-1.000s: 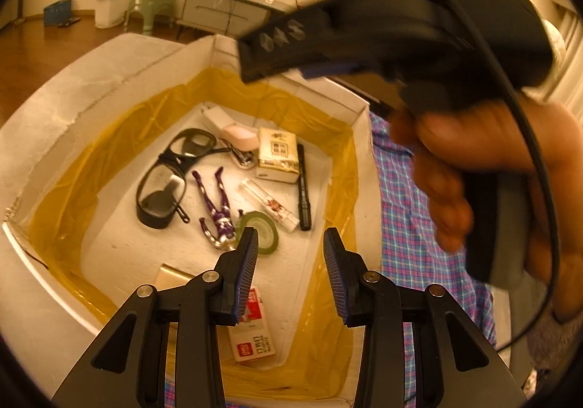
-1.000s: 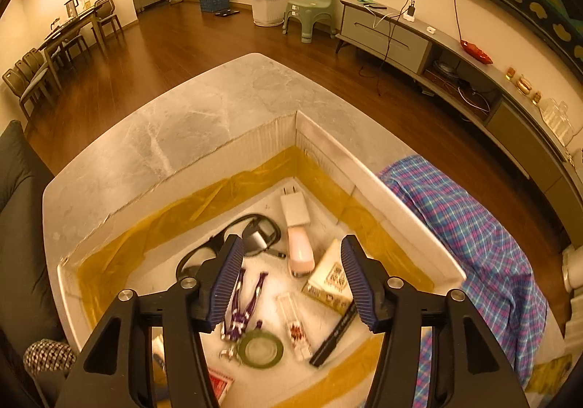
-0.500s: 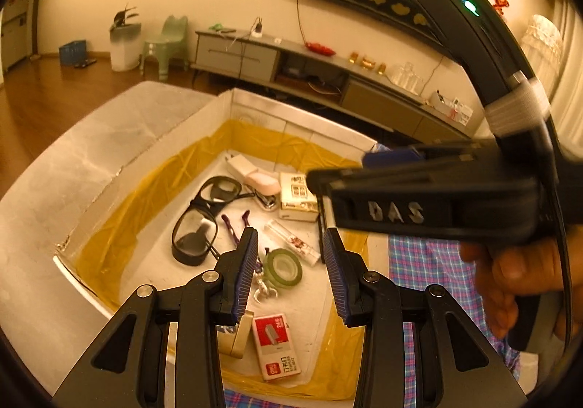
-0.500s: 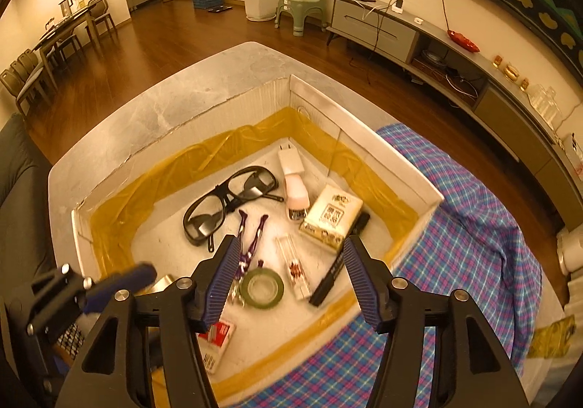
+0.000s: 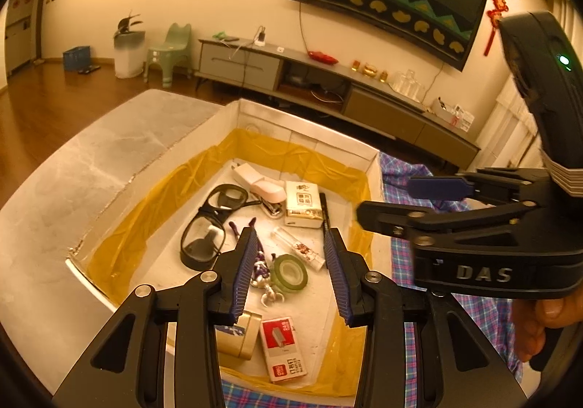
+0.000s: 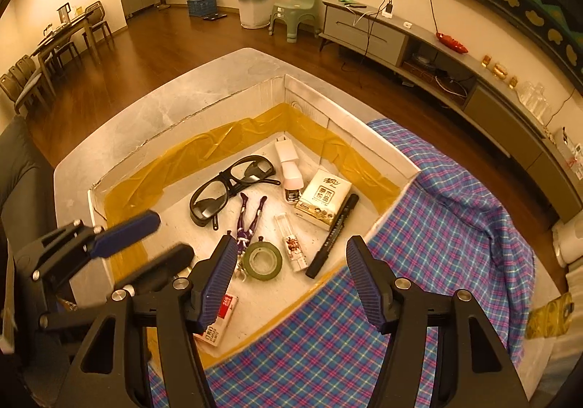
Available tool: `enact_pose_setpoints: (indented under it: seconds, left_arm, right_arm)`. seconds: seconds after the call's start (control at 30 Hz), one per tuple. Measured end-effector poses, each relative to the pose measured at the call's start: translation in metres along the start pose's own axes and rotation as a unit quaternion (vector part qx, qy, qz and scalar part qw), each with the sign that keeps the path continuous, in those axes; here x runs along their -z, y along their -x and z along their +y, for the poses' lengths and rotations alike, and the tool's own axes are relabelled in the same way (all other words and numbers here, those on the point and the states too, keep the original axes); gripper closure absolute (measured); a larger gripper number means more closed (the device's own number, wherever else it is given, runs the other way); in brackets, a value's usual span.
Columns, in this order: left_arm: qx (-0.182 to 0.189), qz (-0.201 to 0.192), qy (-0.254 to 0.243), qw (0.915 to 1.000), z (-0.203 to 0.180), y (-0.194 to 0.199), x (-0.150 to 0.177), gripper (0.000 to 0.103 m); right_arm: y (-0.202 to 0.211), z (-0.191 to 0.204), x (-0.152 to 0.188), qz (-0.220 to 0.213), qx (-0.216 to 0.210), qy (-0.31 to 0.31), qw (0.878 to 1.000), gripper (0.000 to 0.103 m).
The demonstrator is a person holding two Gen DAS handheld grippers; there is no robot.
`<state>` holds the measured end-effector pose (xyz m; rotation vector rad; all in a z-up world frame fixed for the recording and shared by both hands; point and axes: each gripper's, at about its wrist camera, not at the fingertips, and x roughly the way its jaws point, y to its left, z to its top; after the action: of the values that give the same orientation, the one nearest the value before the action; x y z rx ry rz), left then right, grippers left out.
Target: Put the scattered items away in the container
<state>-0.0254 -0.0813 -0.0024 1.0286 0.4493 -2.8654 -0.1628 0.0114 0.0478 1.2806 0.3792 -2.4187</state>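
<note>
- Left gripper point(image 5: 291, 262): jaws spread and just been opening wider; nothing pinched. It hovers above the near end of the box.
- Right gripper point(image 6: 288, 280): jaws spread wide, also just been opening; empty. It hangs over the box's near edge where the plaid cloth point(image 6: 437, 244) begins.
- White box point(image 6: 349, 123), inner walls lined with yellow tape, sits on a grey marble table point(image 6: 145, 123); the plaid cloth lies against its right side.
- All items lie inside, on the box floor.
- Black-framed glasses point(image 6: 229, 189) toward the left of the floor, lenses up.
- White charger plug point(image 6: 286, 151) in the far corner, a pink stapler point(image 6: 293, 178) just in front of it.
- Tissue pack point(image 6: 322, 198) right of the stapler; black marker point(image 6: 333, 236) lies along its right edge.
- Purple figure keychain point(image 6: 249, 220) in the middle, legs toward the far wall.
- Green tape roll point(image 6: 263, 260) flat, just beside the keychain's ring end; clear tube point(image 6: 291, 244) on its right.
- Red staple box point(image 5: 282, 348) at the near end, a gold tin point(image 5: 238, 335) touching its left side in the left wrist view.
- A hand point(image 5: 535, 324) holds the right gripper's grip at the right edge of the left wrist view.
</note>
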Motion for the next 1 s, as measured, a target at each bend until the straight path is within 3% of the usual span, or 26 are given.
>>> enact_pose_setpoints:
  seconds: [0.6, 0.67, 0.77, 0.87, 1.0]
  left_arm:
    - [-0.018, -0.013, 0.000, 0.9997, 0.005, 0.007, -0.001, 0.052]
    - [-0.017, -0.011, 0.001, 0.9998, 0.006, 0.006, -0.002, 0.049]
    - [-0.015, -0.016, 0.004, 0.9998, 0.008, 0.004, -0.002, 0.034]
    - [-0.016, -0.028, 0.001, 0.9995, 0.007, 0.007, -0.002, 0.033]
    - [-0.023, -0.041, -0.003, 0.9989, 0.005, 0.012, -0.002, 0.033]
  right_arm:
    - [0.014, -0.013, 0.030, 0.014, 0.007, -0.013, 1.000, 0.037]
    - [0.012, -0.008, 0.035, 0.024, 0.008, 0.002, 1.000, 0.036]
    - [0.008, 0.006, 0.045, 0.043, 0.020, 0.042, 0.998, 0.035]
    - [0.001, 0.023, 0.057, 0.063, 0.033, 0.088, 0.994, 0.034]
    - [0.002, 0.029, 0.061, 0.060, 0.032, 0.097, 0.993, 0.030]
